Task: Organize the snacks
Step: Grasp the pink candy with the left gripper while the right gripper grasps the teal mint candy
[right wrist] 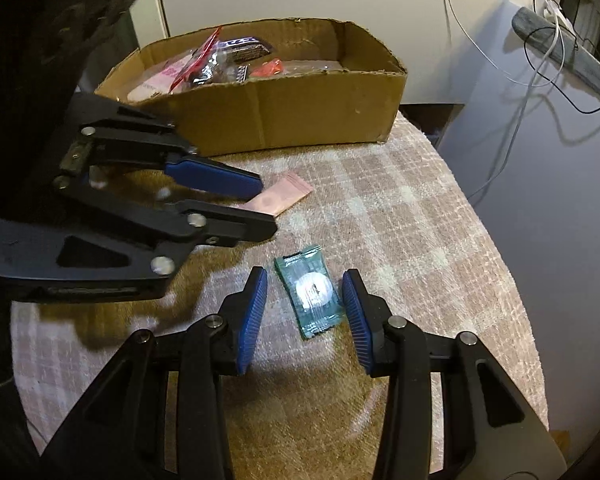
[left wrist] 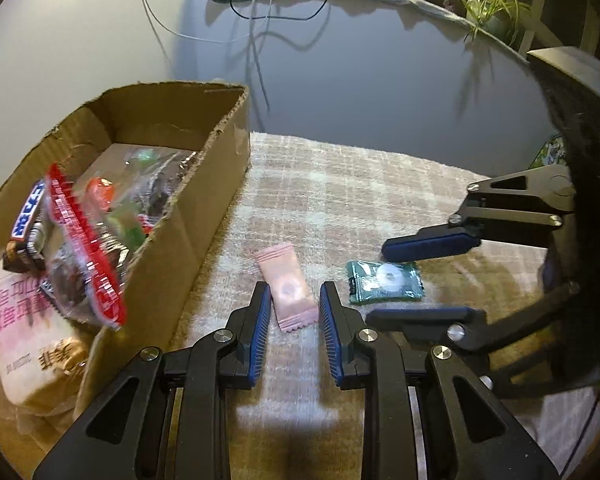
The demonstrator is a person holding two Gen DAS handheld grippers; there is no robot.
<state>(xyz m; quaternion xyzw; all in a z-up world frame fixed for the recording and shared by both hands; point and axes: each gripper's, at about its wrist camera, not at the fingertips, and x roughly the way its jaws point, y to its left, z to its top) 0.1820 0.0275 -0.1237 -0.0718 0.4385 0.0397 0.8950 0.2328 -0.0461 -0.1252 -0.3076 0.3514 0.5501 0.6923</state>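
Note:
A pink wrapped candy [left wrist: 288,286] lies on the plaid cloth between the open fingers of my left gripper [left wrist: 295,296]; it also shows in the right wrist view [right wrist: 278,198]. A green wrapped candy [right wrist: 310,290] lies between the open fingers of my right gripper [right wrist: 305,292]; it also shows in the left wrist view [left wrist: 384,282]. Neither candy is gripped. The right gripper [left wrist: 380,284] reaches in from the right in the left wrist view. The left gripper [right wrist: 266,208] reaches in from the left in the right wrist view. A cardboard box [left wrist: 216,184] holds several snack packets [left wrist: 80,248].
The plaid cloth [right wrist: 400,216] covers the table, whose edge curves off to the right. The box [right wrist: 300,108] stands at the cloth's far end. Cables [left wrist: 256,40] and a potted plant [left wrist: 488,4] lie beyond on the floor.

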